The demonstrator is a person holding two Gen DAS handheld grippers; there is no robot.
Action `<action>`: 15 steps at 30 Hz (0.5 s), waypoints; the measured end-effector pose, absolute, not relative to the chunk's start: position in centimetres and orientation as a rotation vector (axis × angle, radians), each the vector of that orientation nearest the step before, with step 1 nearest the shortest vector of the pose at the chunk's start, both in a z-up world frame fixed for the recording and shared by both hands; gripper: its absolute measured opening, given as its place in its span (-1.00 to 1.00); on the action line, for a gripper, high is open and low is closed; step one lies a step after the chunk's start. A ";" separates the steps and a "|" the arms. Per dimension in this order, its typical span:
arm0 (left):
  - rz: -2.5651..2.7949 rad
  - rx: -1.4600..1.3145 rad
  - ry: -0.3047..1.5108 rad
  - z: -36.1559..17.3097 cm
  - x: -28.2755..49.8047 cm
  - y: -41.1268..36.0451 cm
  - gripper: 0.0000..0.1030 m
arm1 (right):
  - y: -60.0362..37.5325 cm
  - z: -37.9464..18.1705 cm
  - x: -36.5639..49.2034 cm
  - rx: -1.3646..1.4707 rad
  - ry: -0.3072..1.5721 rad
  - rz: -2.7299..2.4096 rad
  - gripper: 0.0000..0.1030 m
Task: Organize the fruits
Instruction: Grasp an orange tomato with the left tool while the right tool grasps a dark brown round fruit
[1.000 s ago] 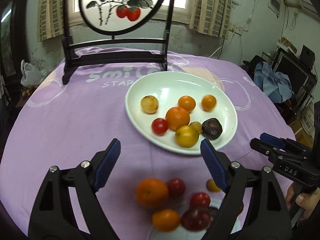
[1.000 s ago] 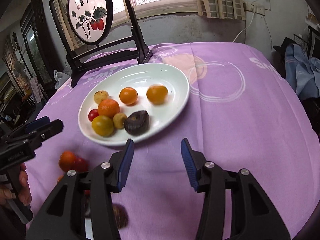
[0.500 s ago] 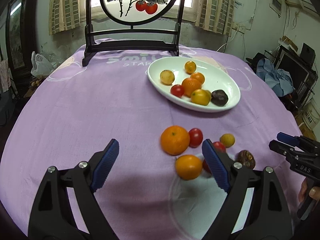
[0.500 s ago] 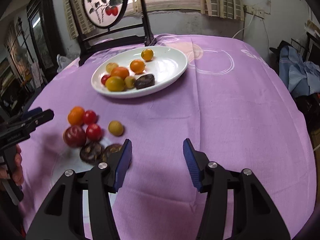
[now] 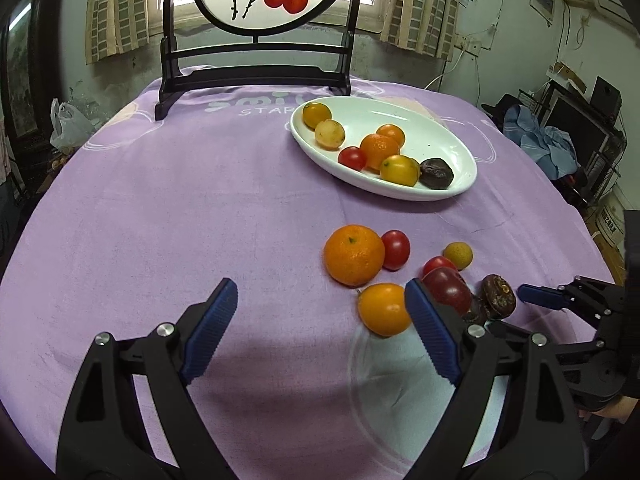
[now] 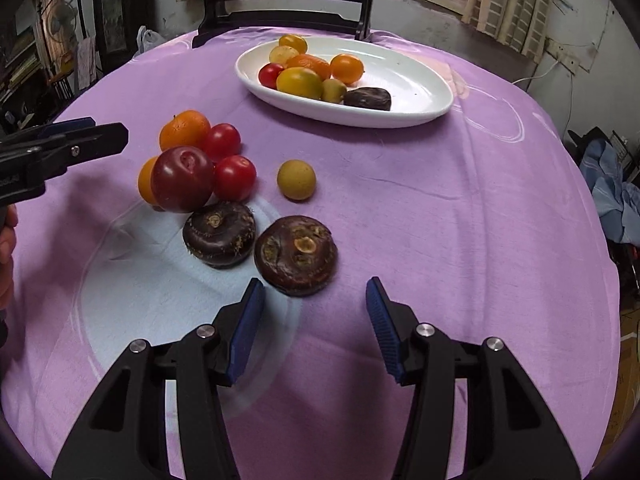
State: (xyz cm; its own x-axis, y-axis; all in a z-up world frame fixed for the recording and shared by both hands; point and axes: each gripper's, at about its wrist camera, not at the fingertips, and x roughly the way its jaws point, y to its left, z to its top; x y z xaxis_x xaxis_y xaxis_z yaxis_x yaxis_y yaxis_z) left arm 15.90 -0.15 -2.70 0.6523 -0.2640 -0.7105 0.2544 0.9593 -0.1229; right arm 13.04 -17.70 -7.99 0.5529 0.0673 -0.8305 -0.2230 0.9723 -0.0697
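Purple cloth (image 5: pixel 160 220) covers the round table, with a dark wooden screen stand (image 5: pixel 256 76) at its far edge before a curtained window.

Far beyond both sets of jaws lies one white oval ceramic plate (image 6: pixel 420 92) holding seven fruits: one red cherry tomato, one orange mandarin, three smaller orange-yellow fruits, one pale speckled yellow fruit and one dark brown wrinkled fruit; the right wrist view also shows one small olive-yellow fruit tucked among them, making eight.

Loose on the cloth are eight more. The large orange mandarin (image 5: pixel 354 255) sits ahead of the left gripper (image 5: pixel 320 332), beyond its right-hand jaw, touching one of two red cherry tomatoes (image 5: pixel 395 249). One smooth orange-yellow fruit (image 5: pixel 383 309) lies just inside that same jaw's tip. One dark red plum (image 6: pixel 182 179) sits just behind that jaw. One small round yellow-green fruit (image 6: pixel 296 180) lies apart, further out. Two dark brown flattened fruits with dry stem scars sit nearest the right gripper (image 6: pixel 312 320): one (image 6: pixel 296 255) just ahead of its jaw gap, the other (image 6: pixel 219 234) just beside it, beyond the left-hand jaw, on a pale blue round patch in the cloth.

Left gripper's jaws stand wide apart with nothing pressed between the pads. Right gripper's jaws are parted too, gripping nothing.
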 end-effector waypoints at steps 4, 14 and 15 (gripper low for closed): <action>-0.295 0.005 0.806 -2.7 15.8 -0.5 0.70 | -17.0 -8.0 14.2 -0.185 0.959 0.172 0.03; -0.351 0.075 0.839 -3.8 15.2 -2.3 0.70 | -18.9 -6.9 13.8 -0.065 0.914 0.215 -0.18; -0.360 0.083 0.845 -4.0 15.1 -2.5 0.70 | -19.4 -6.5 13.6 -0.040 0.899 0.216 -0.18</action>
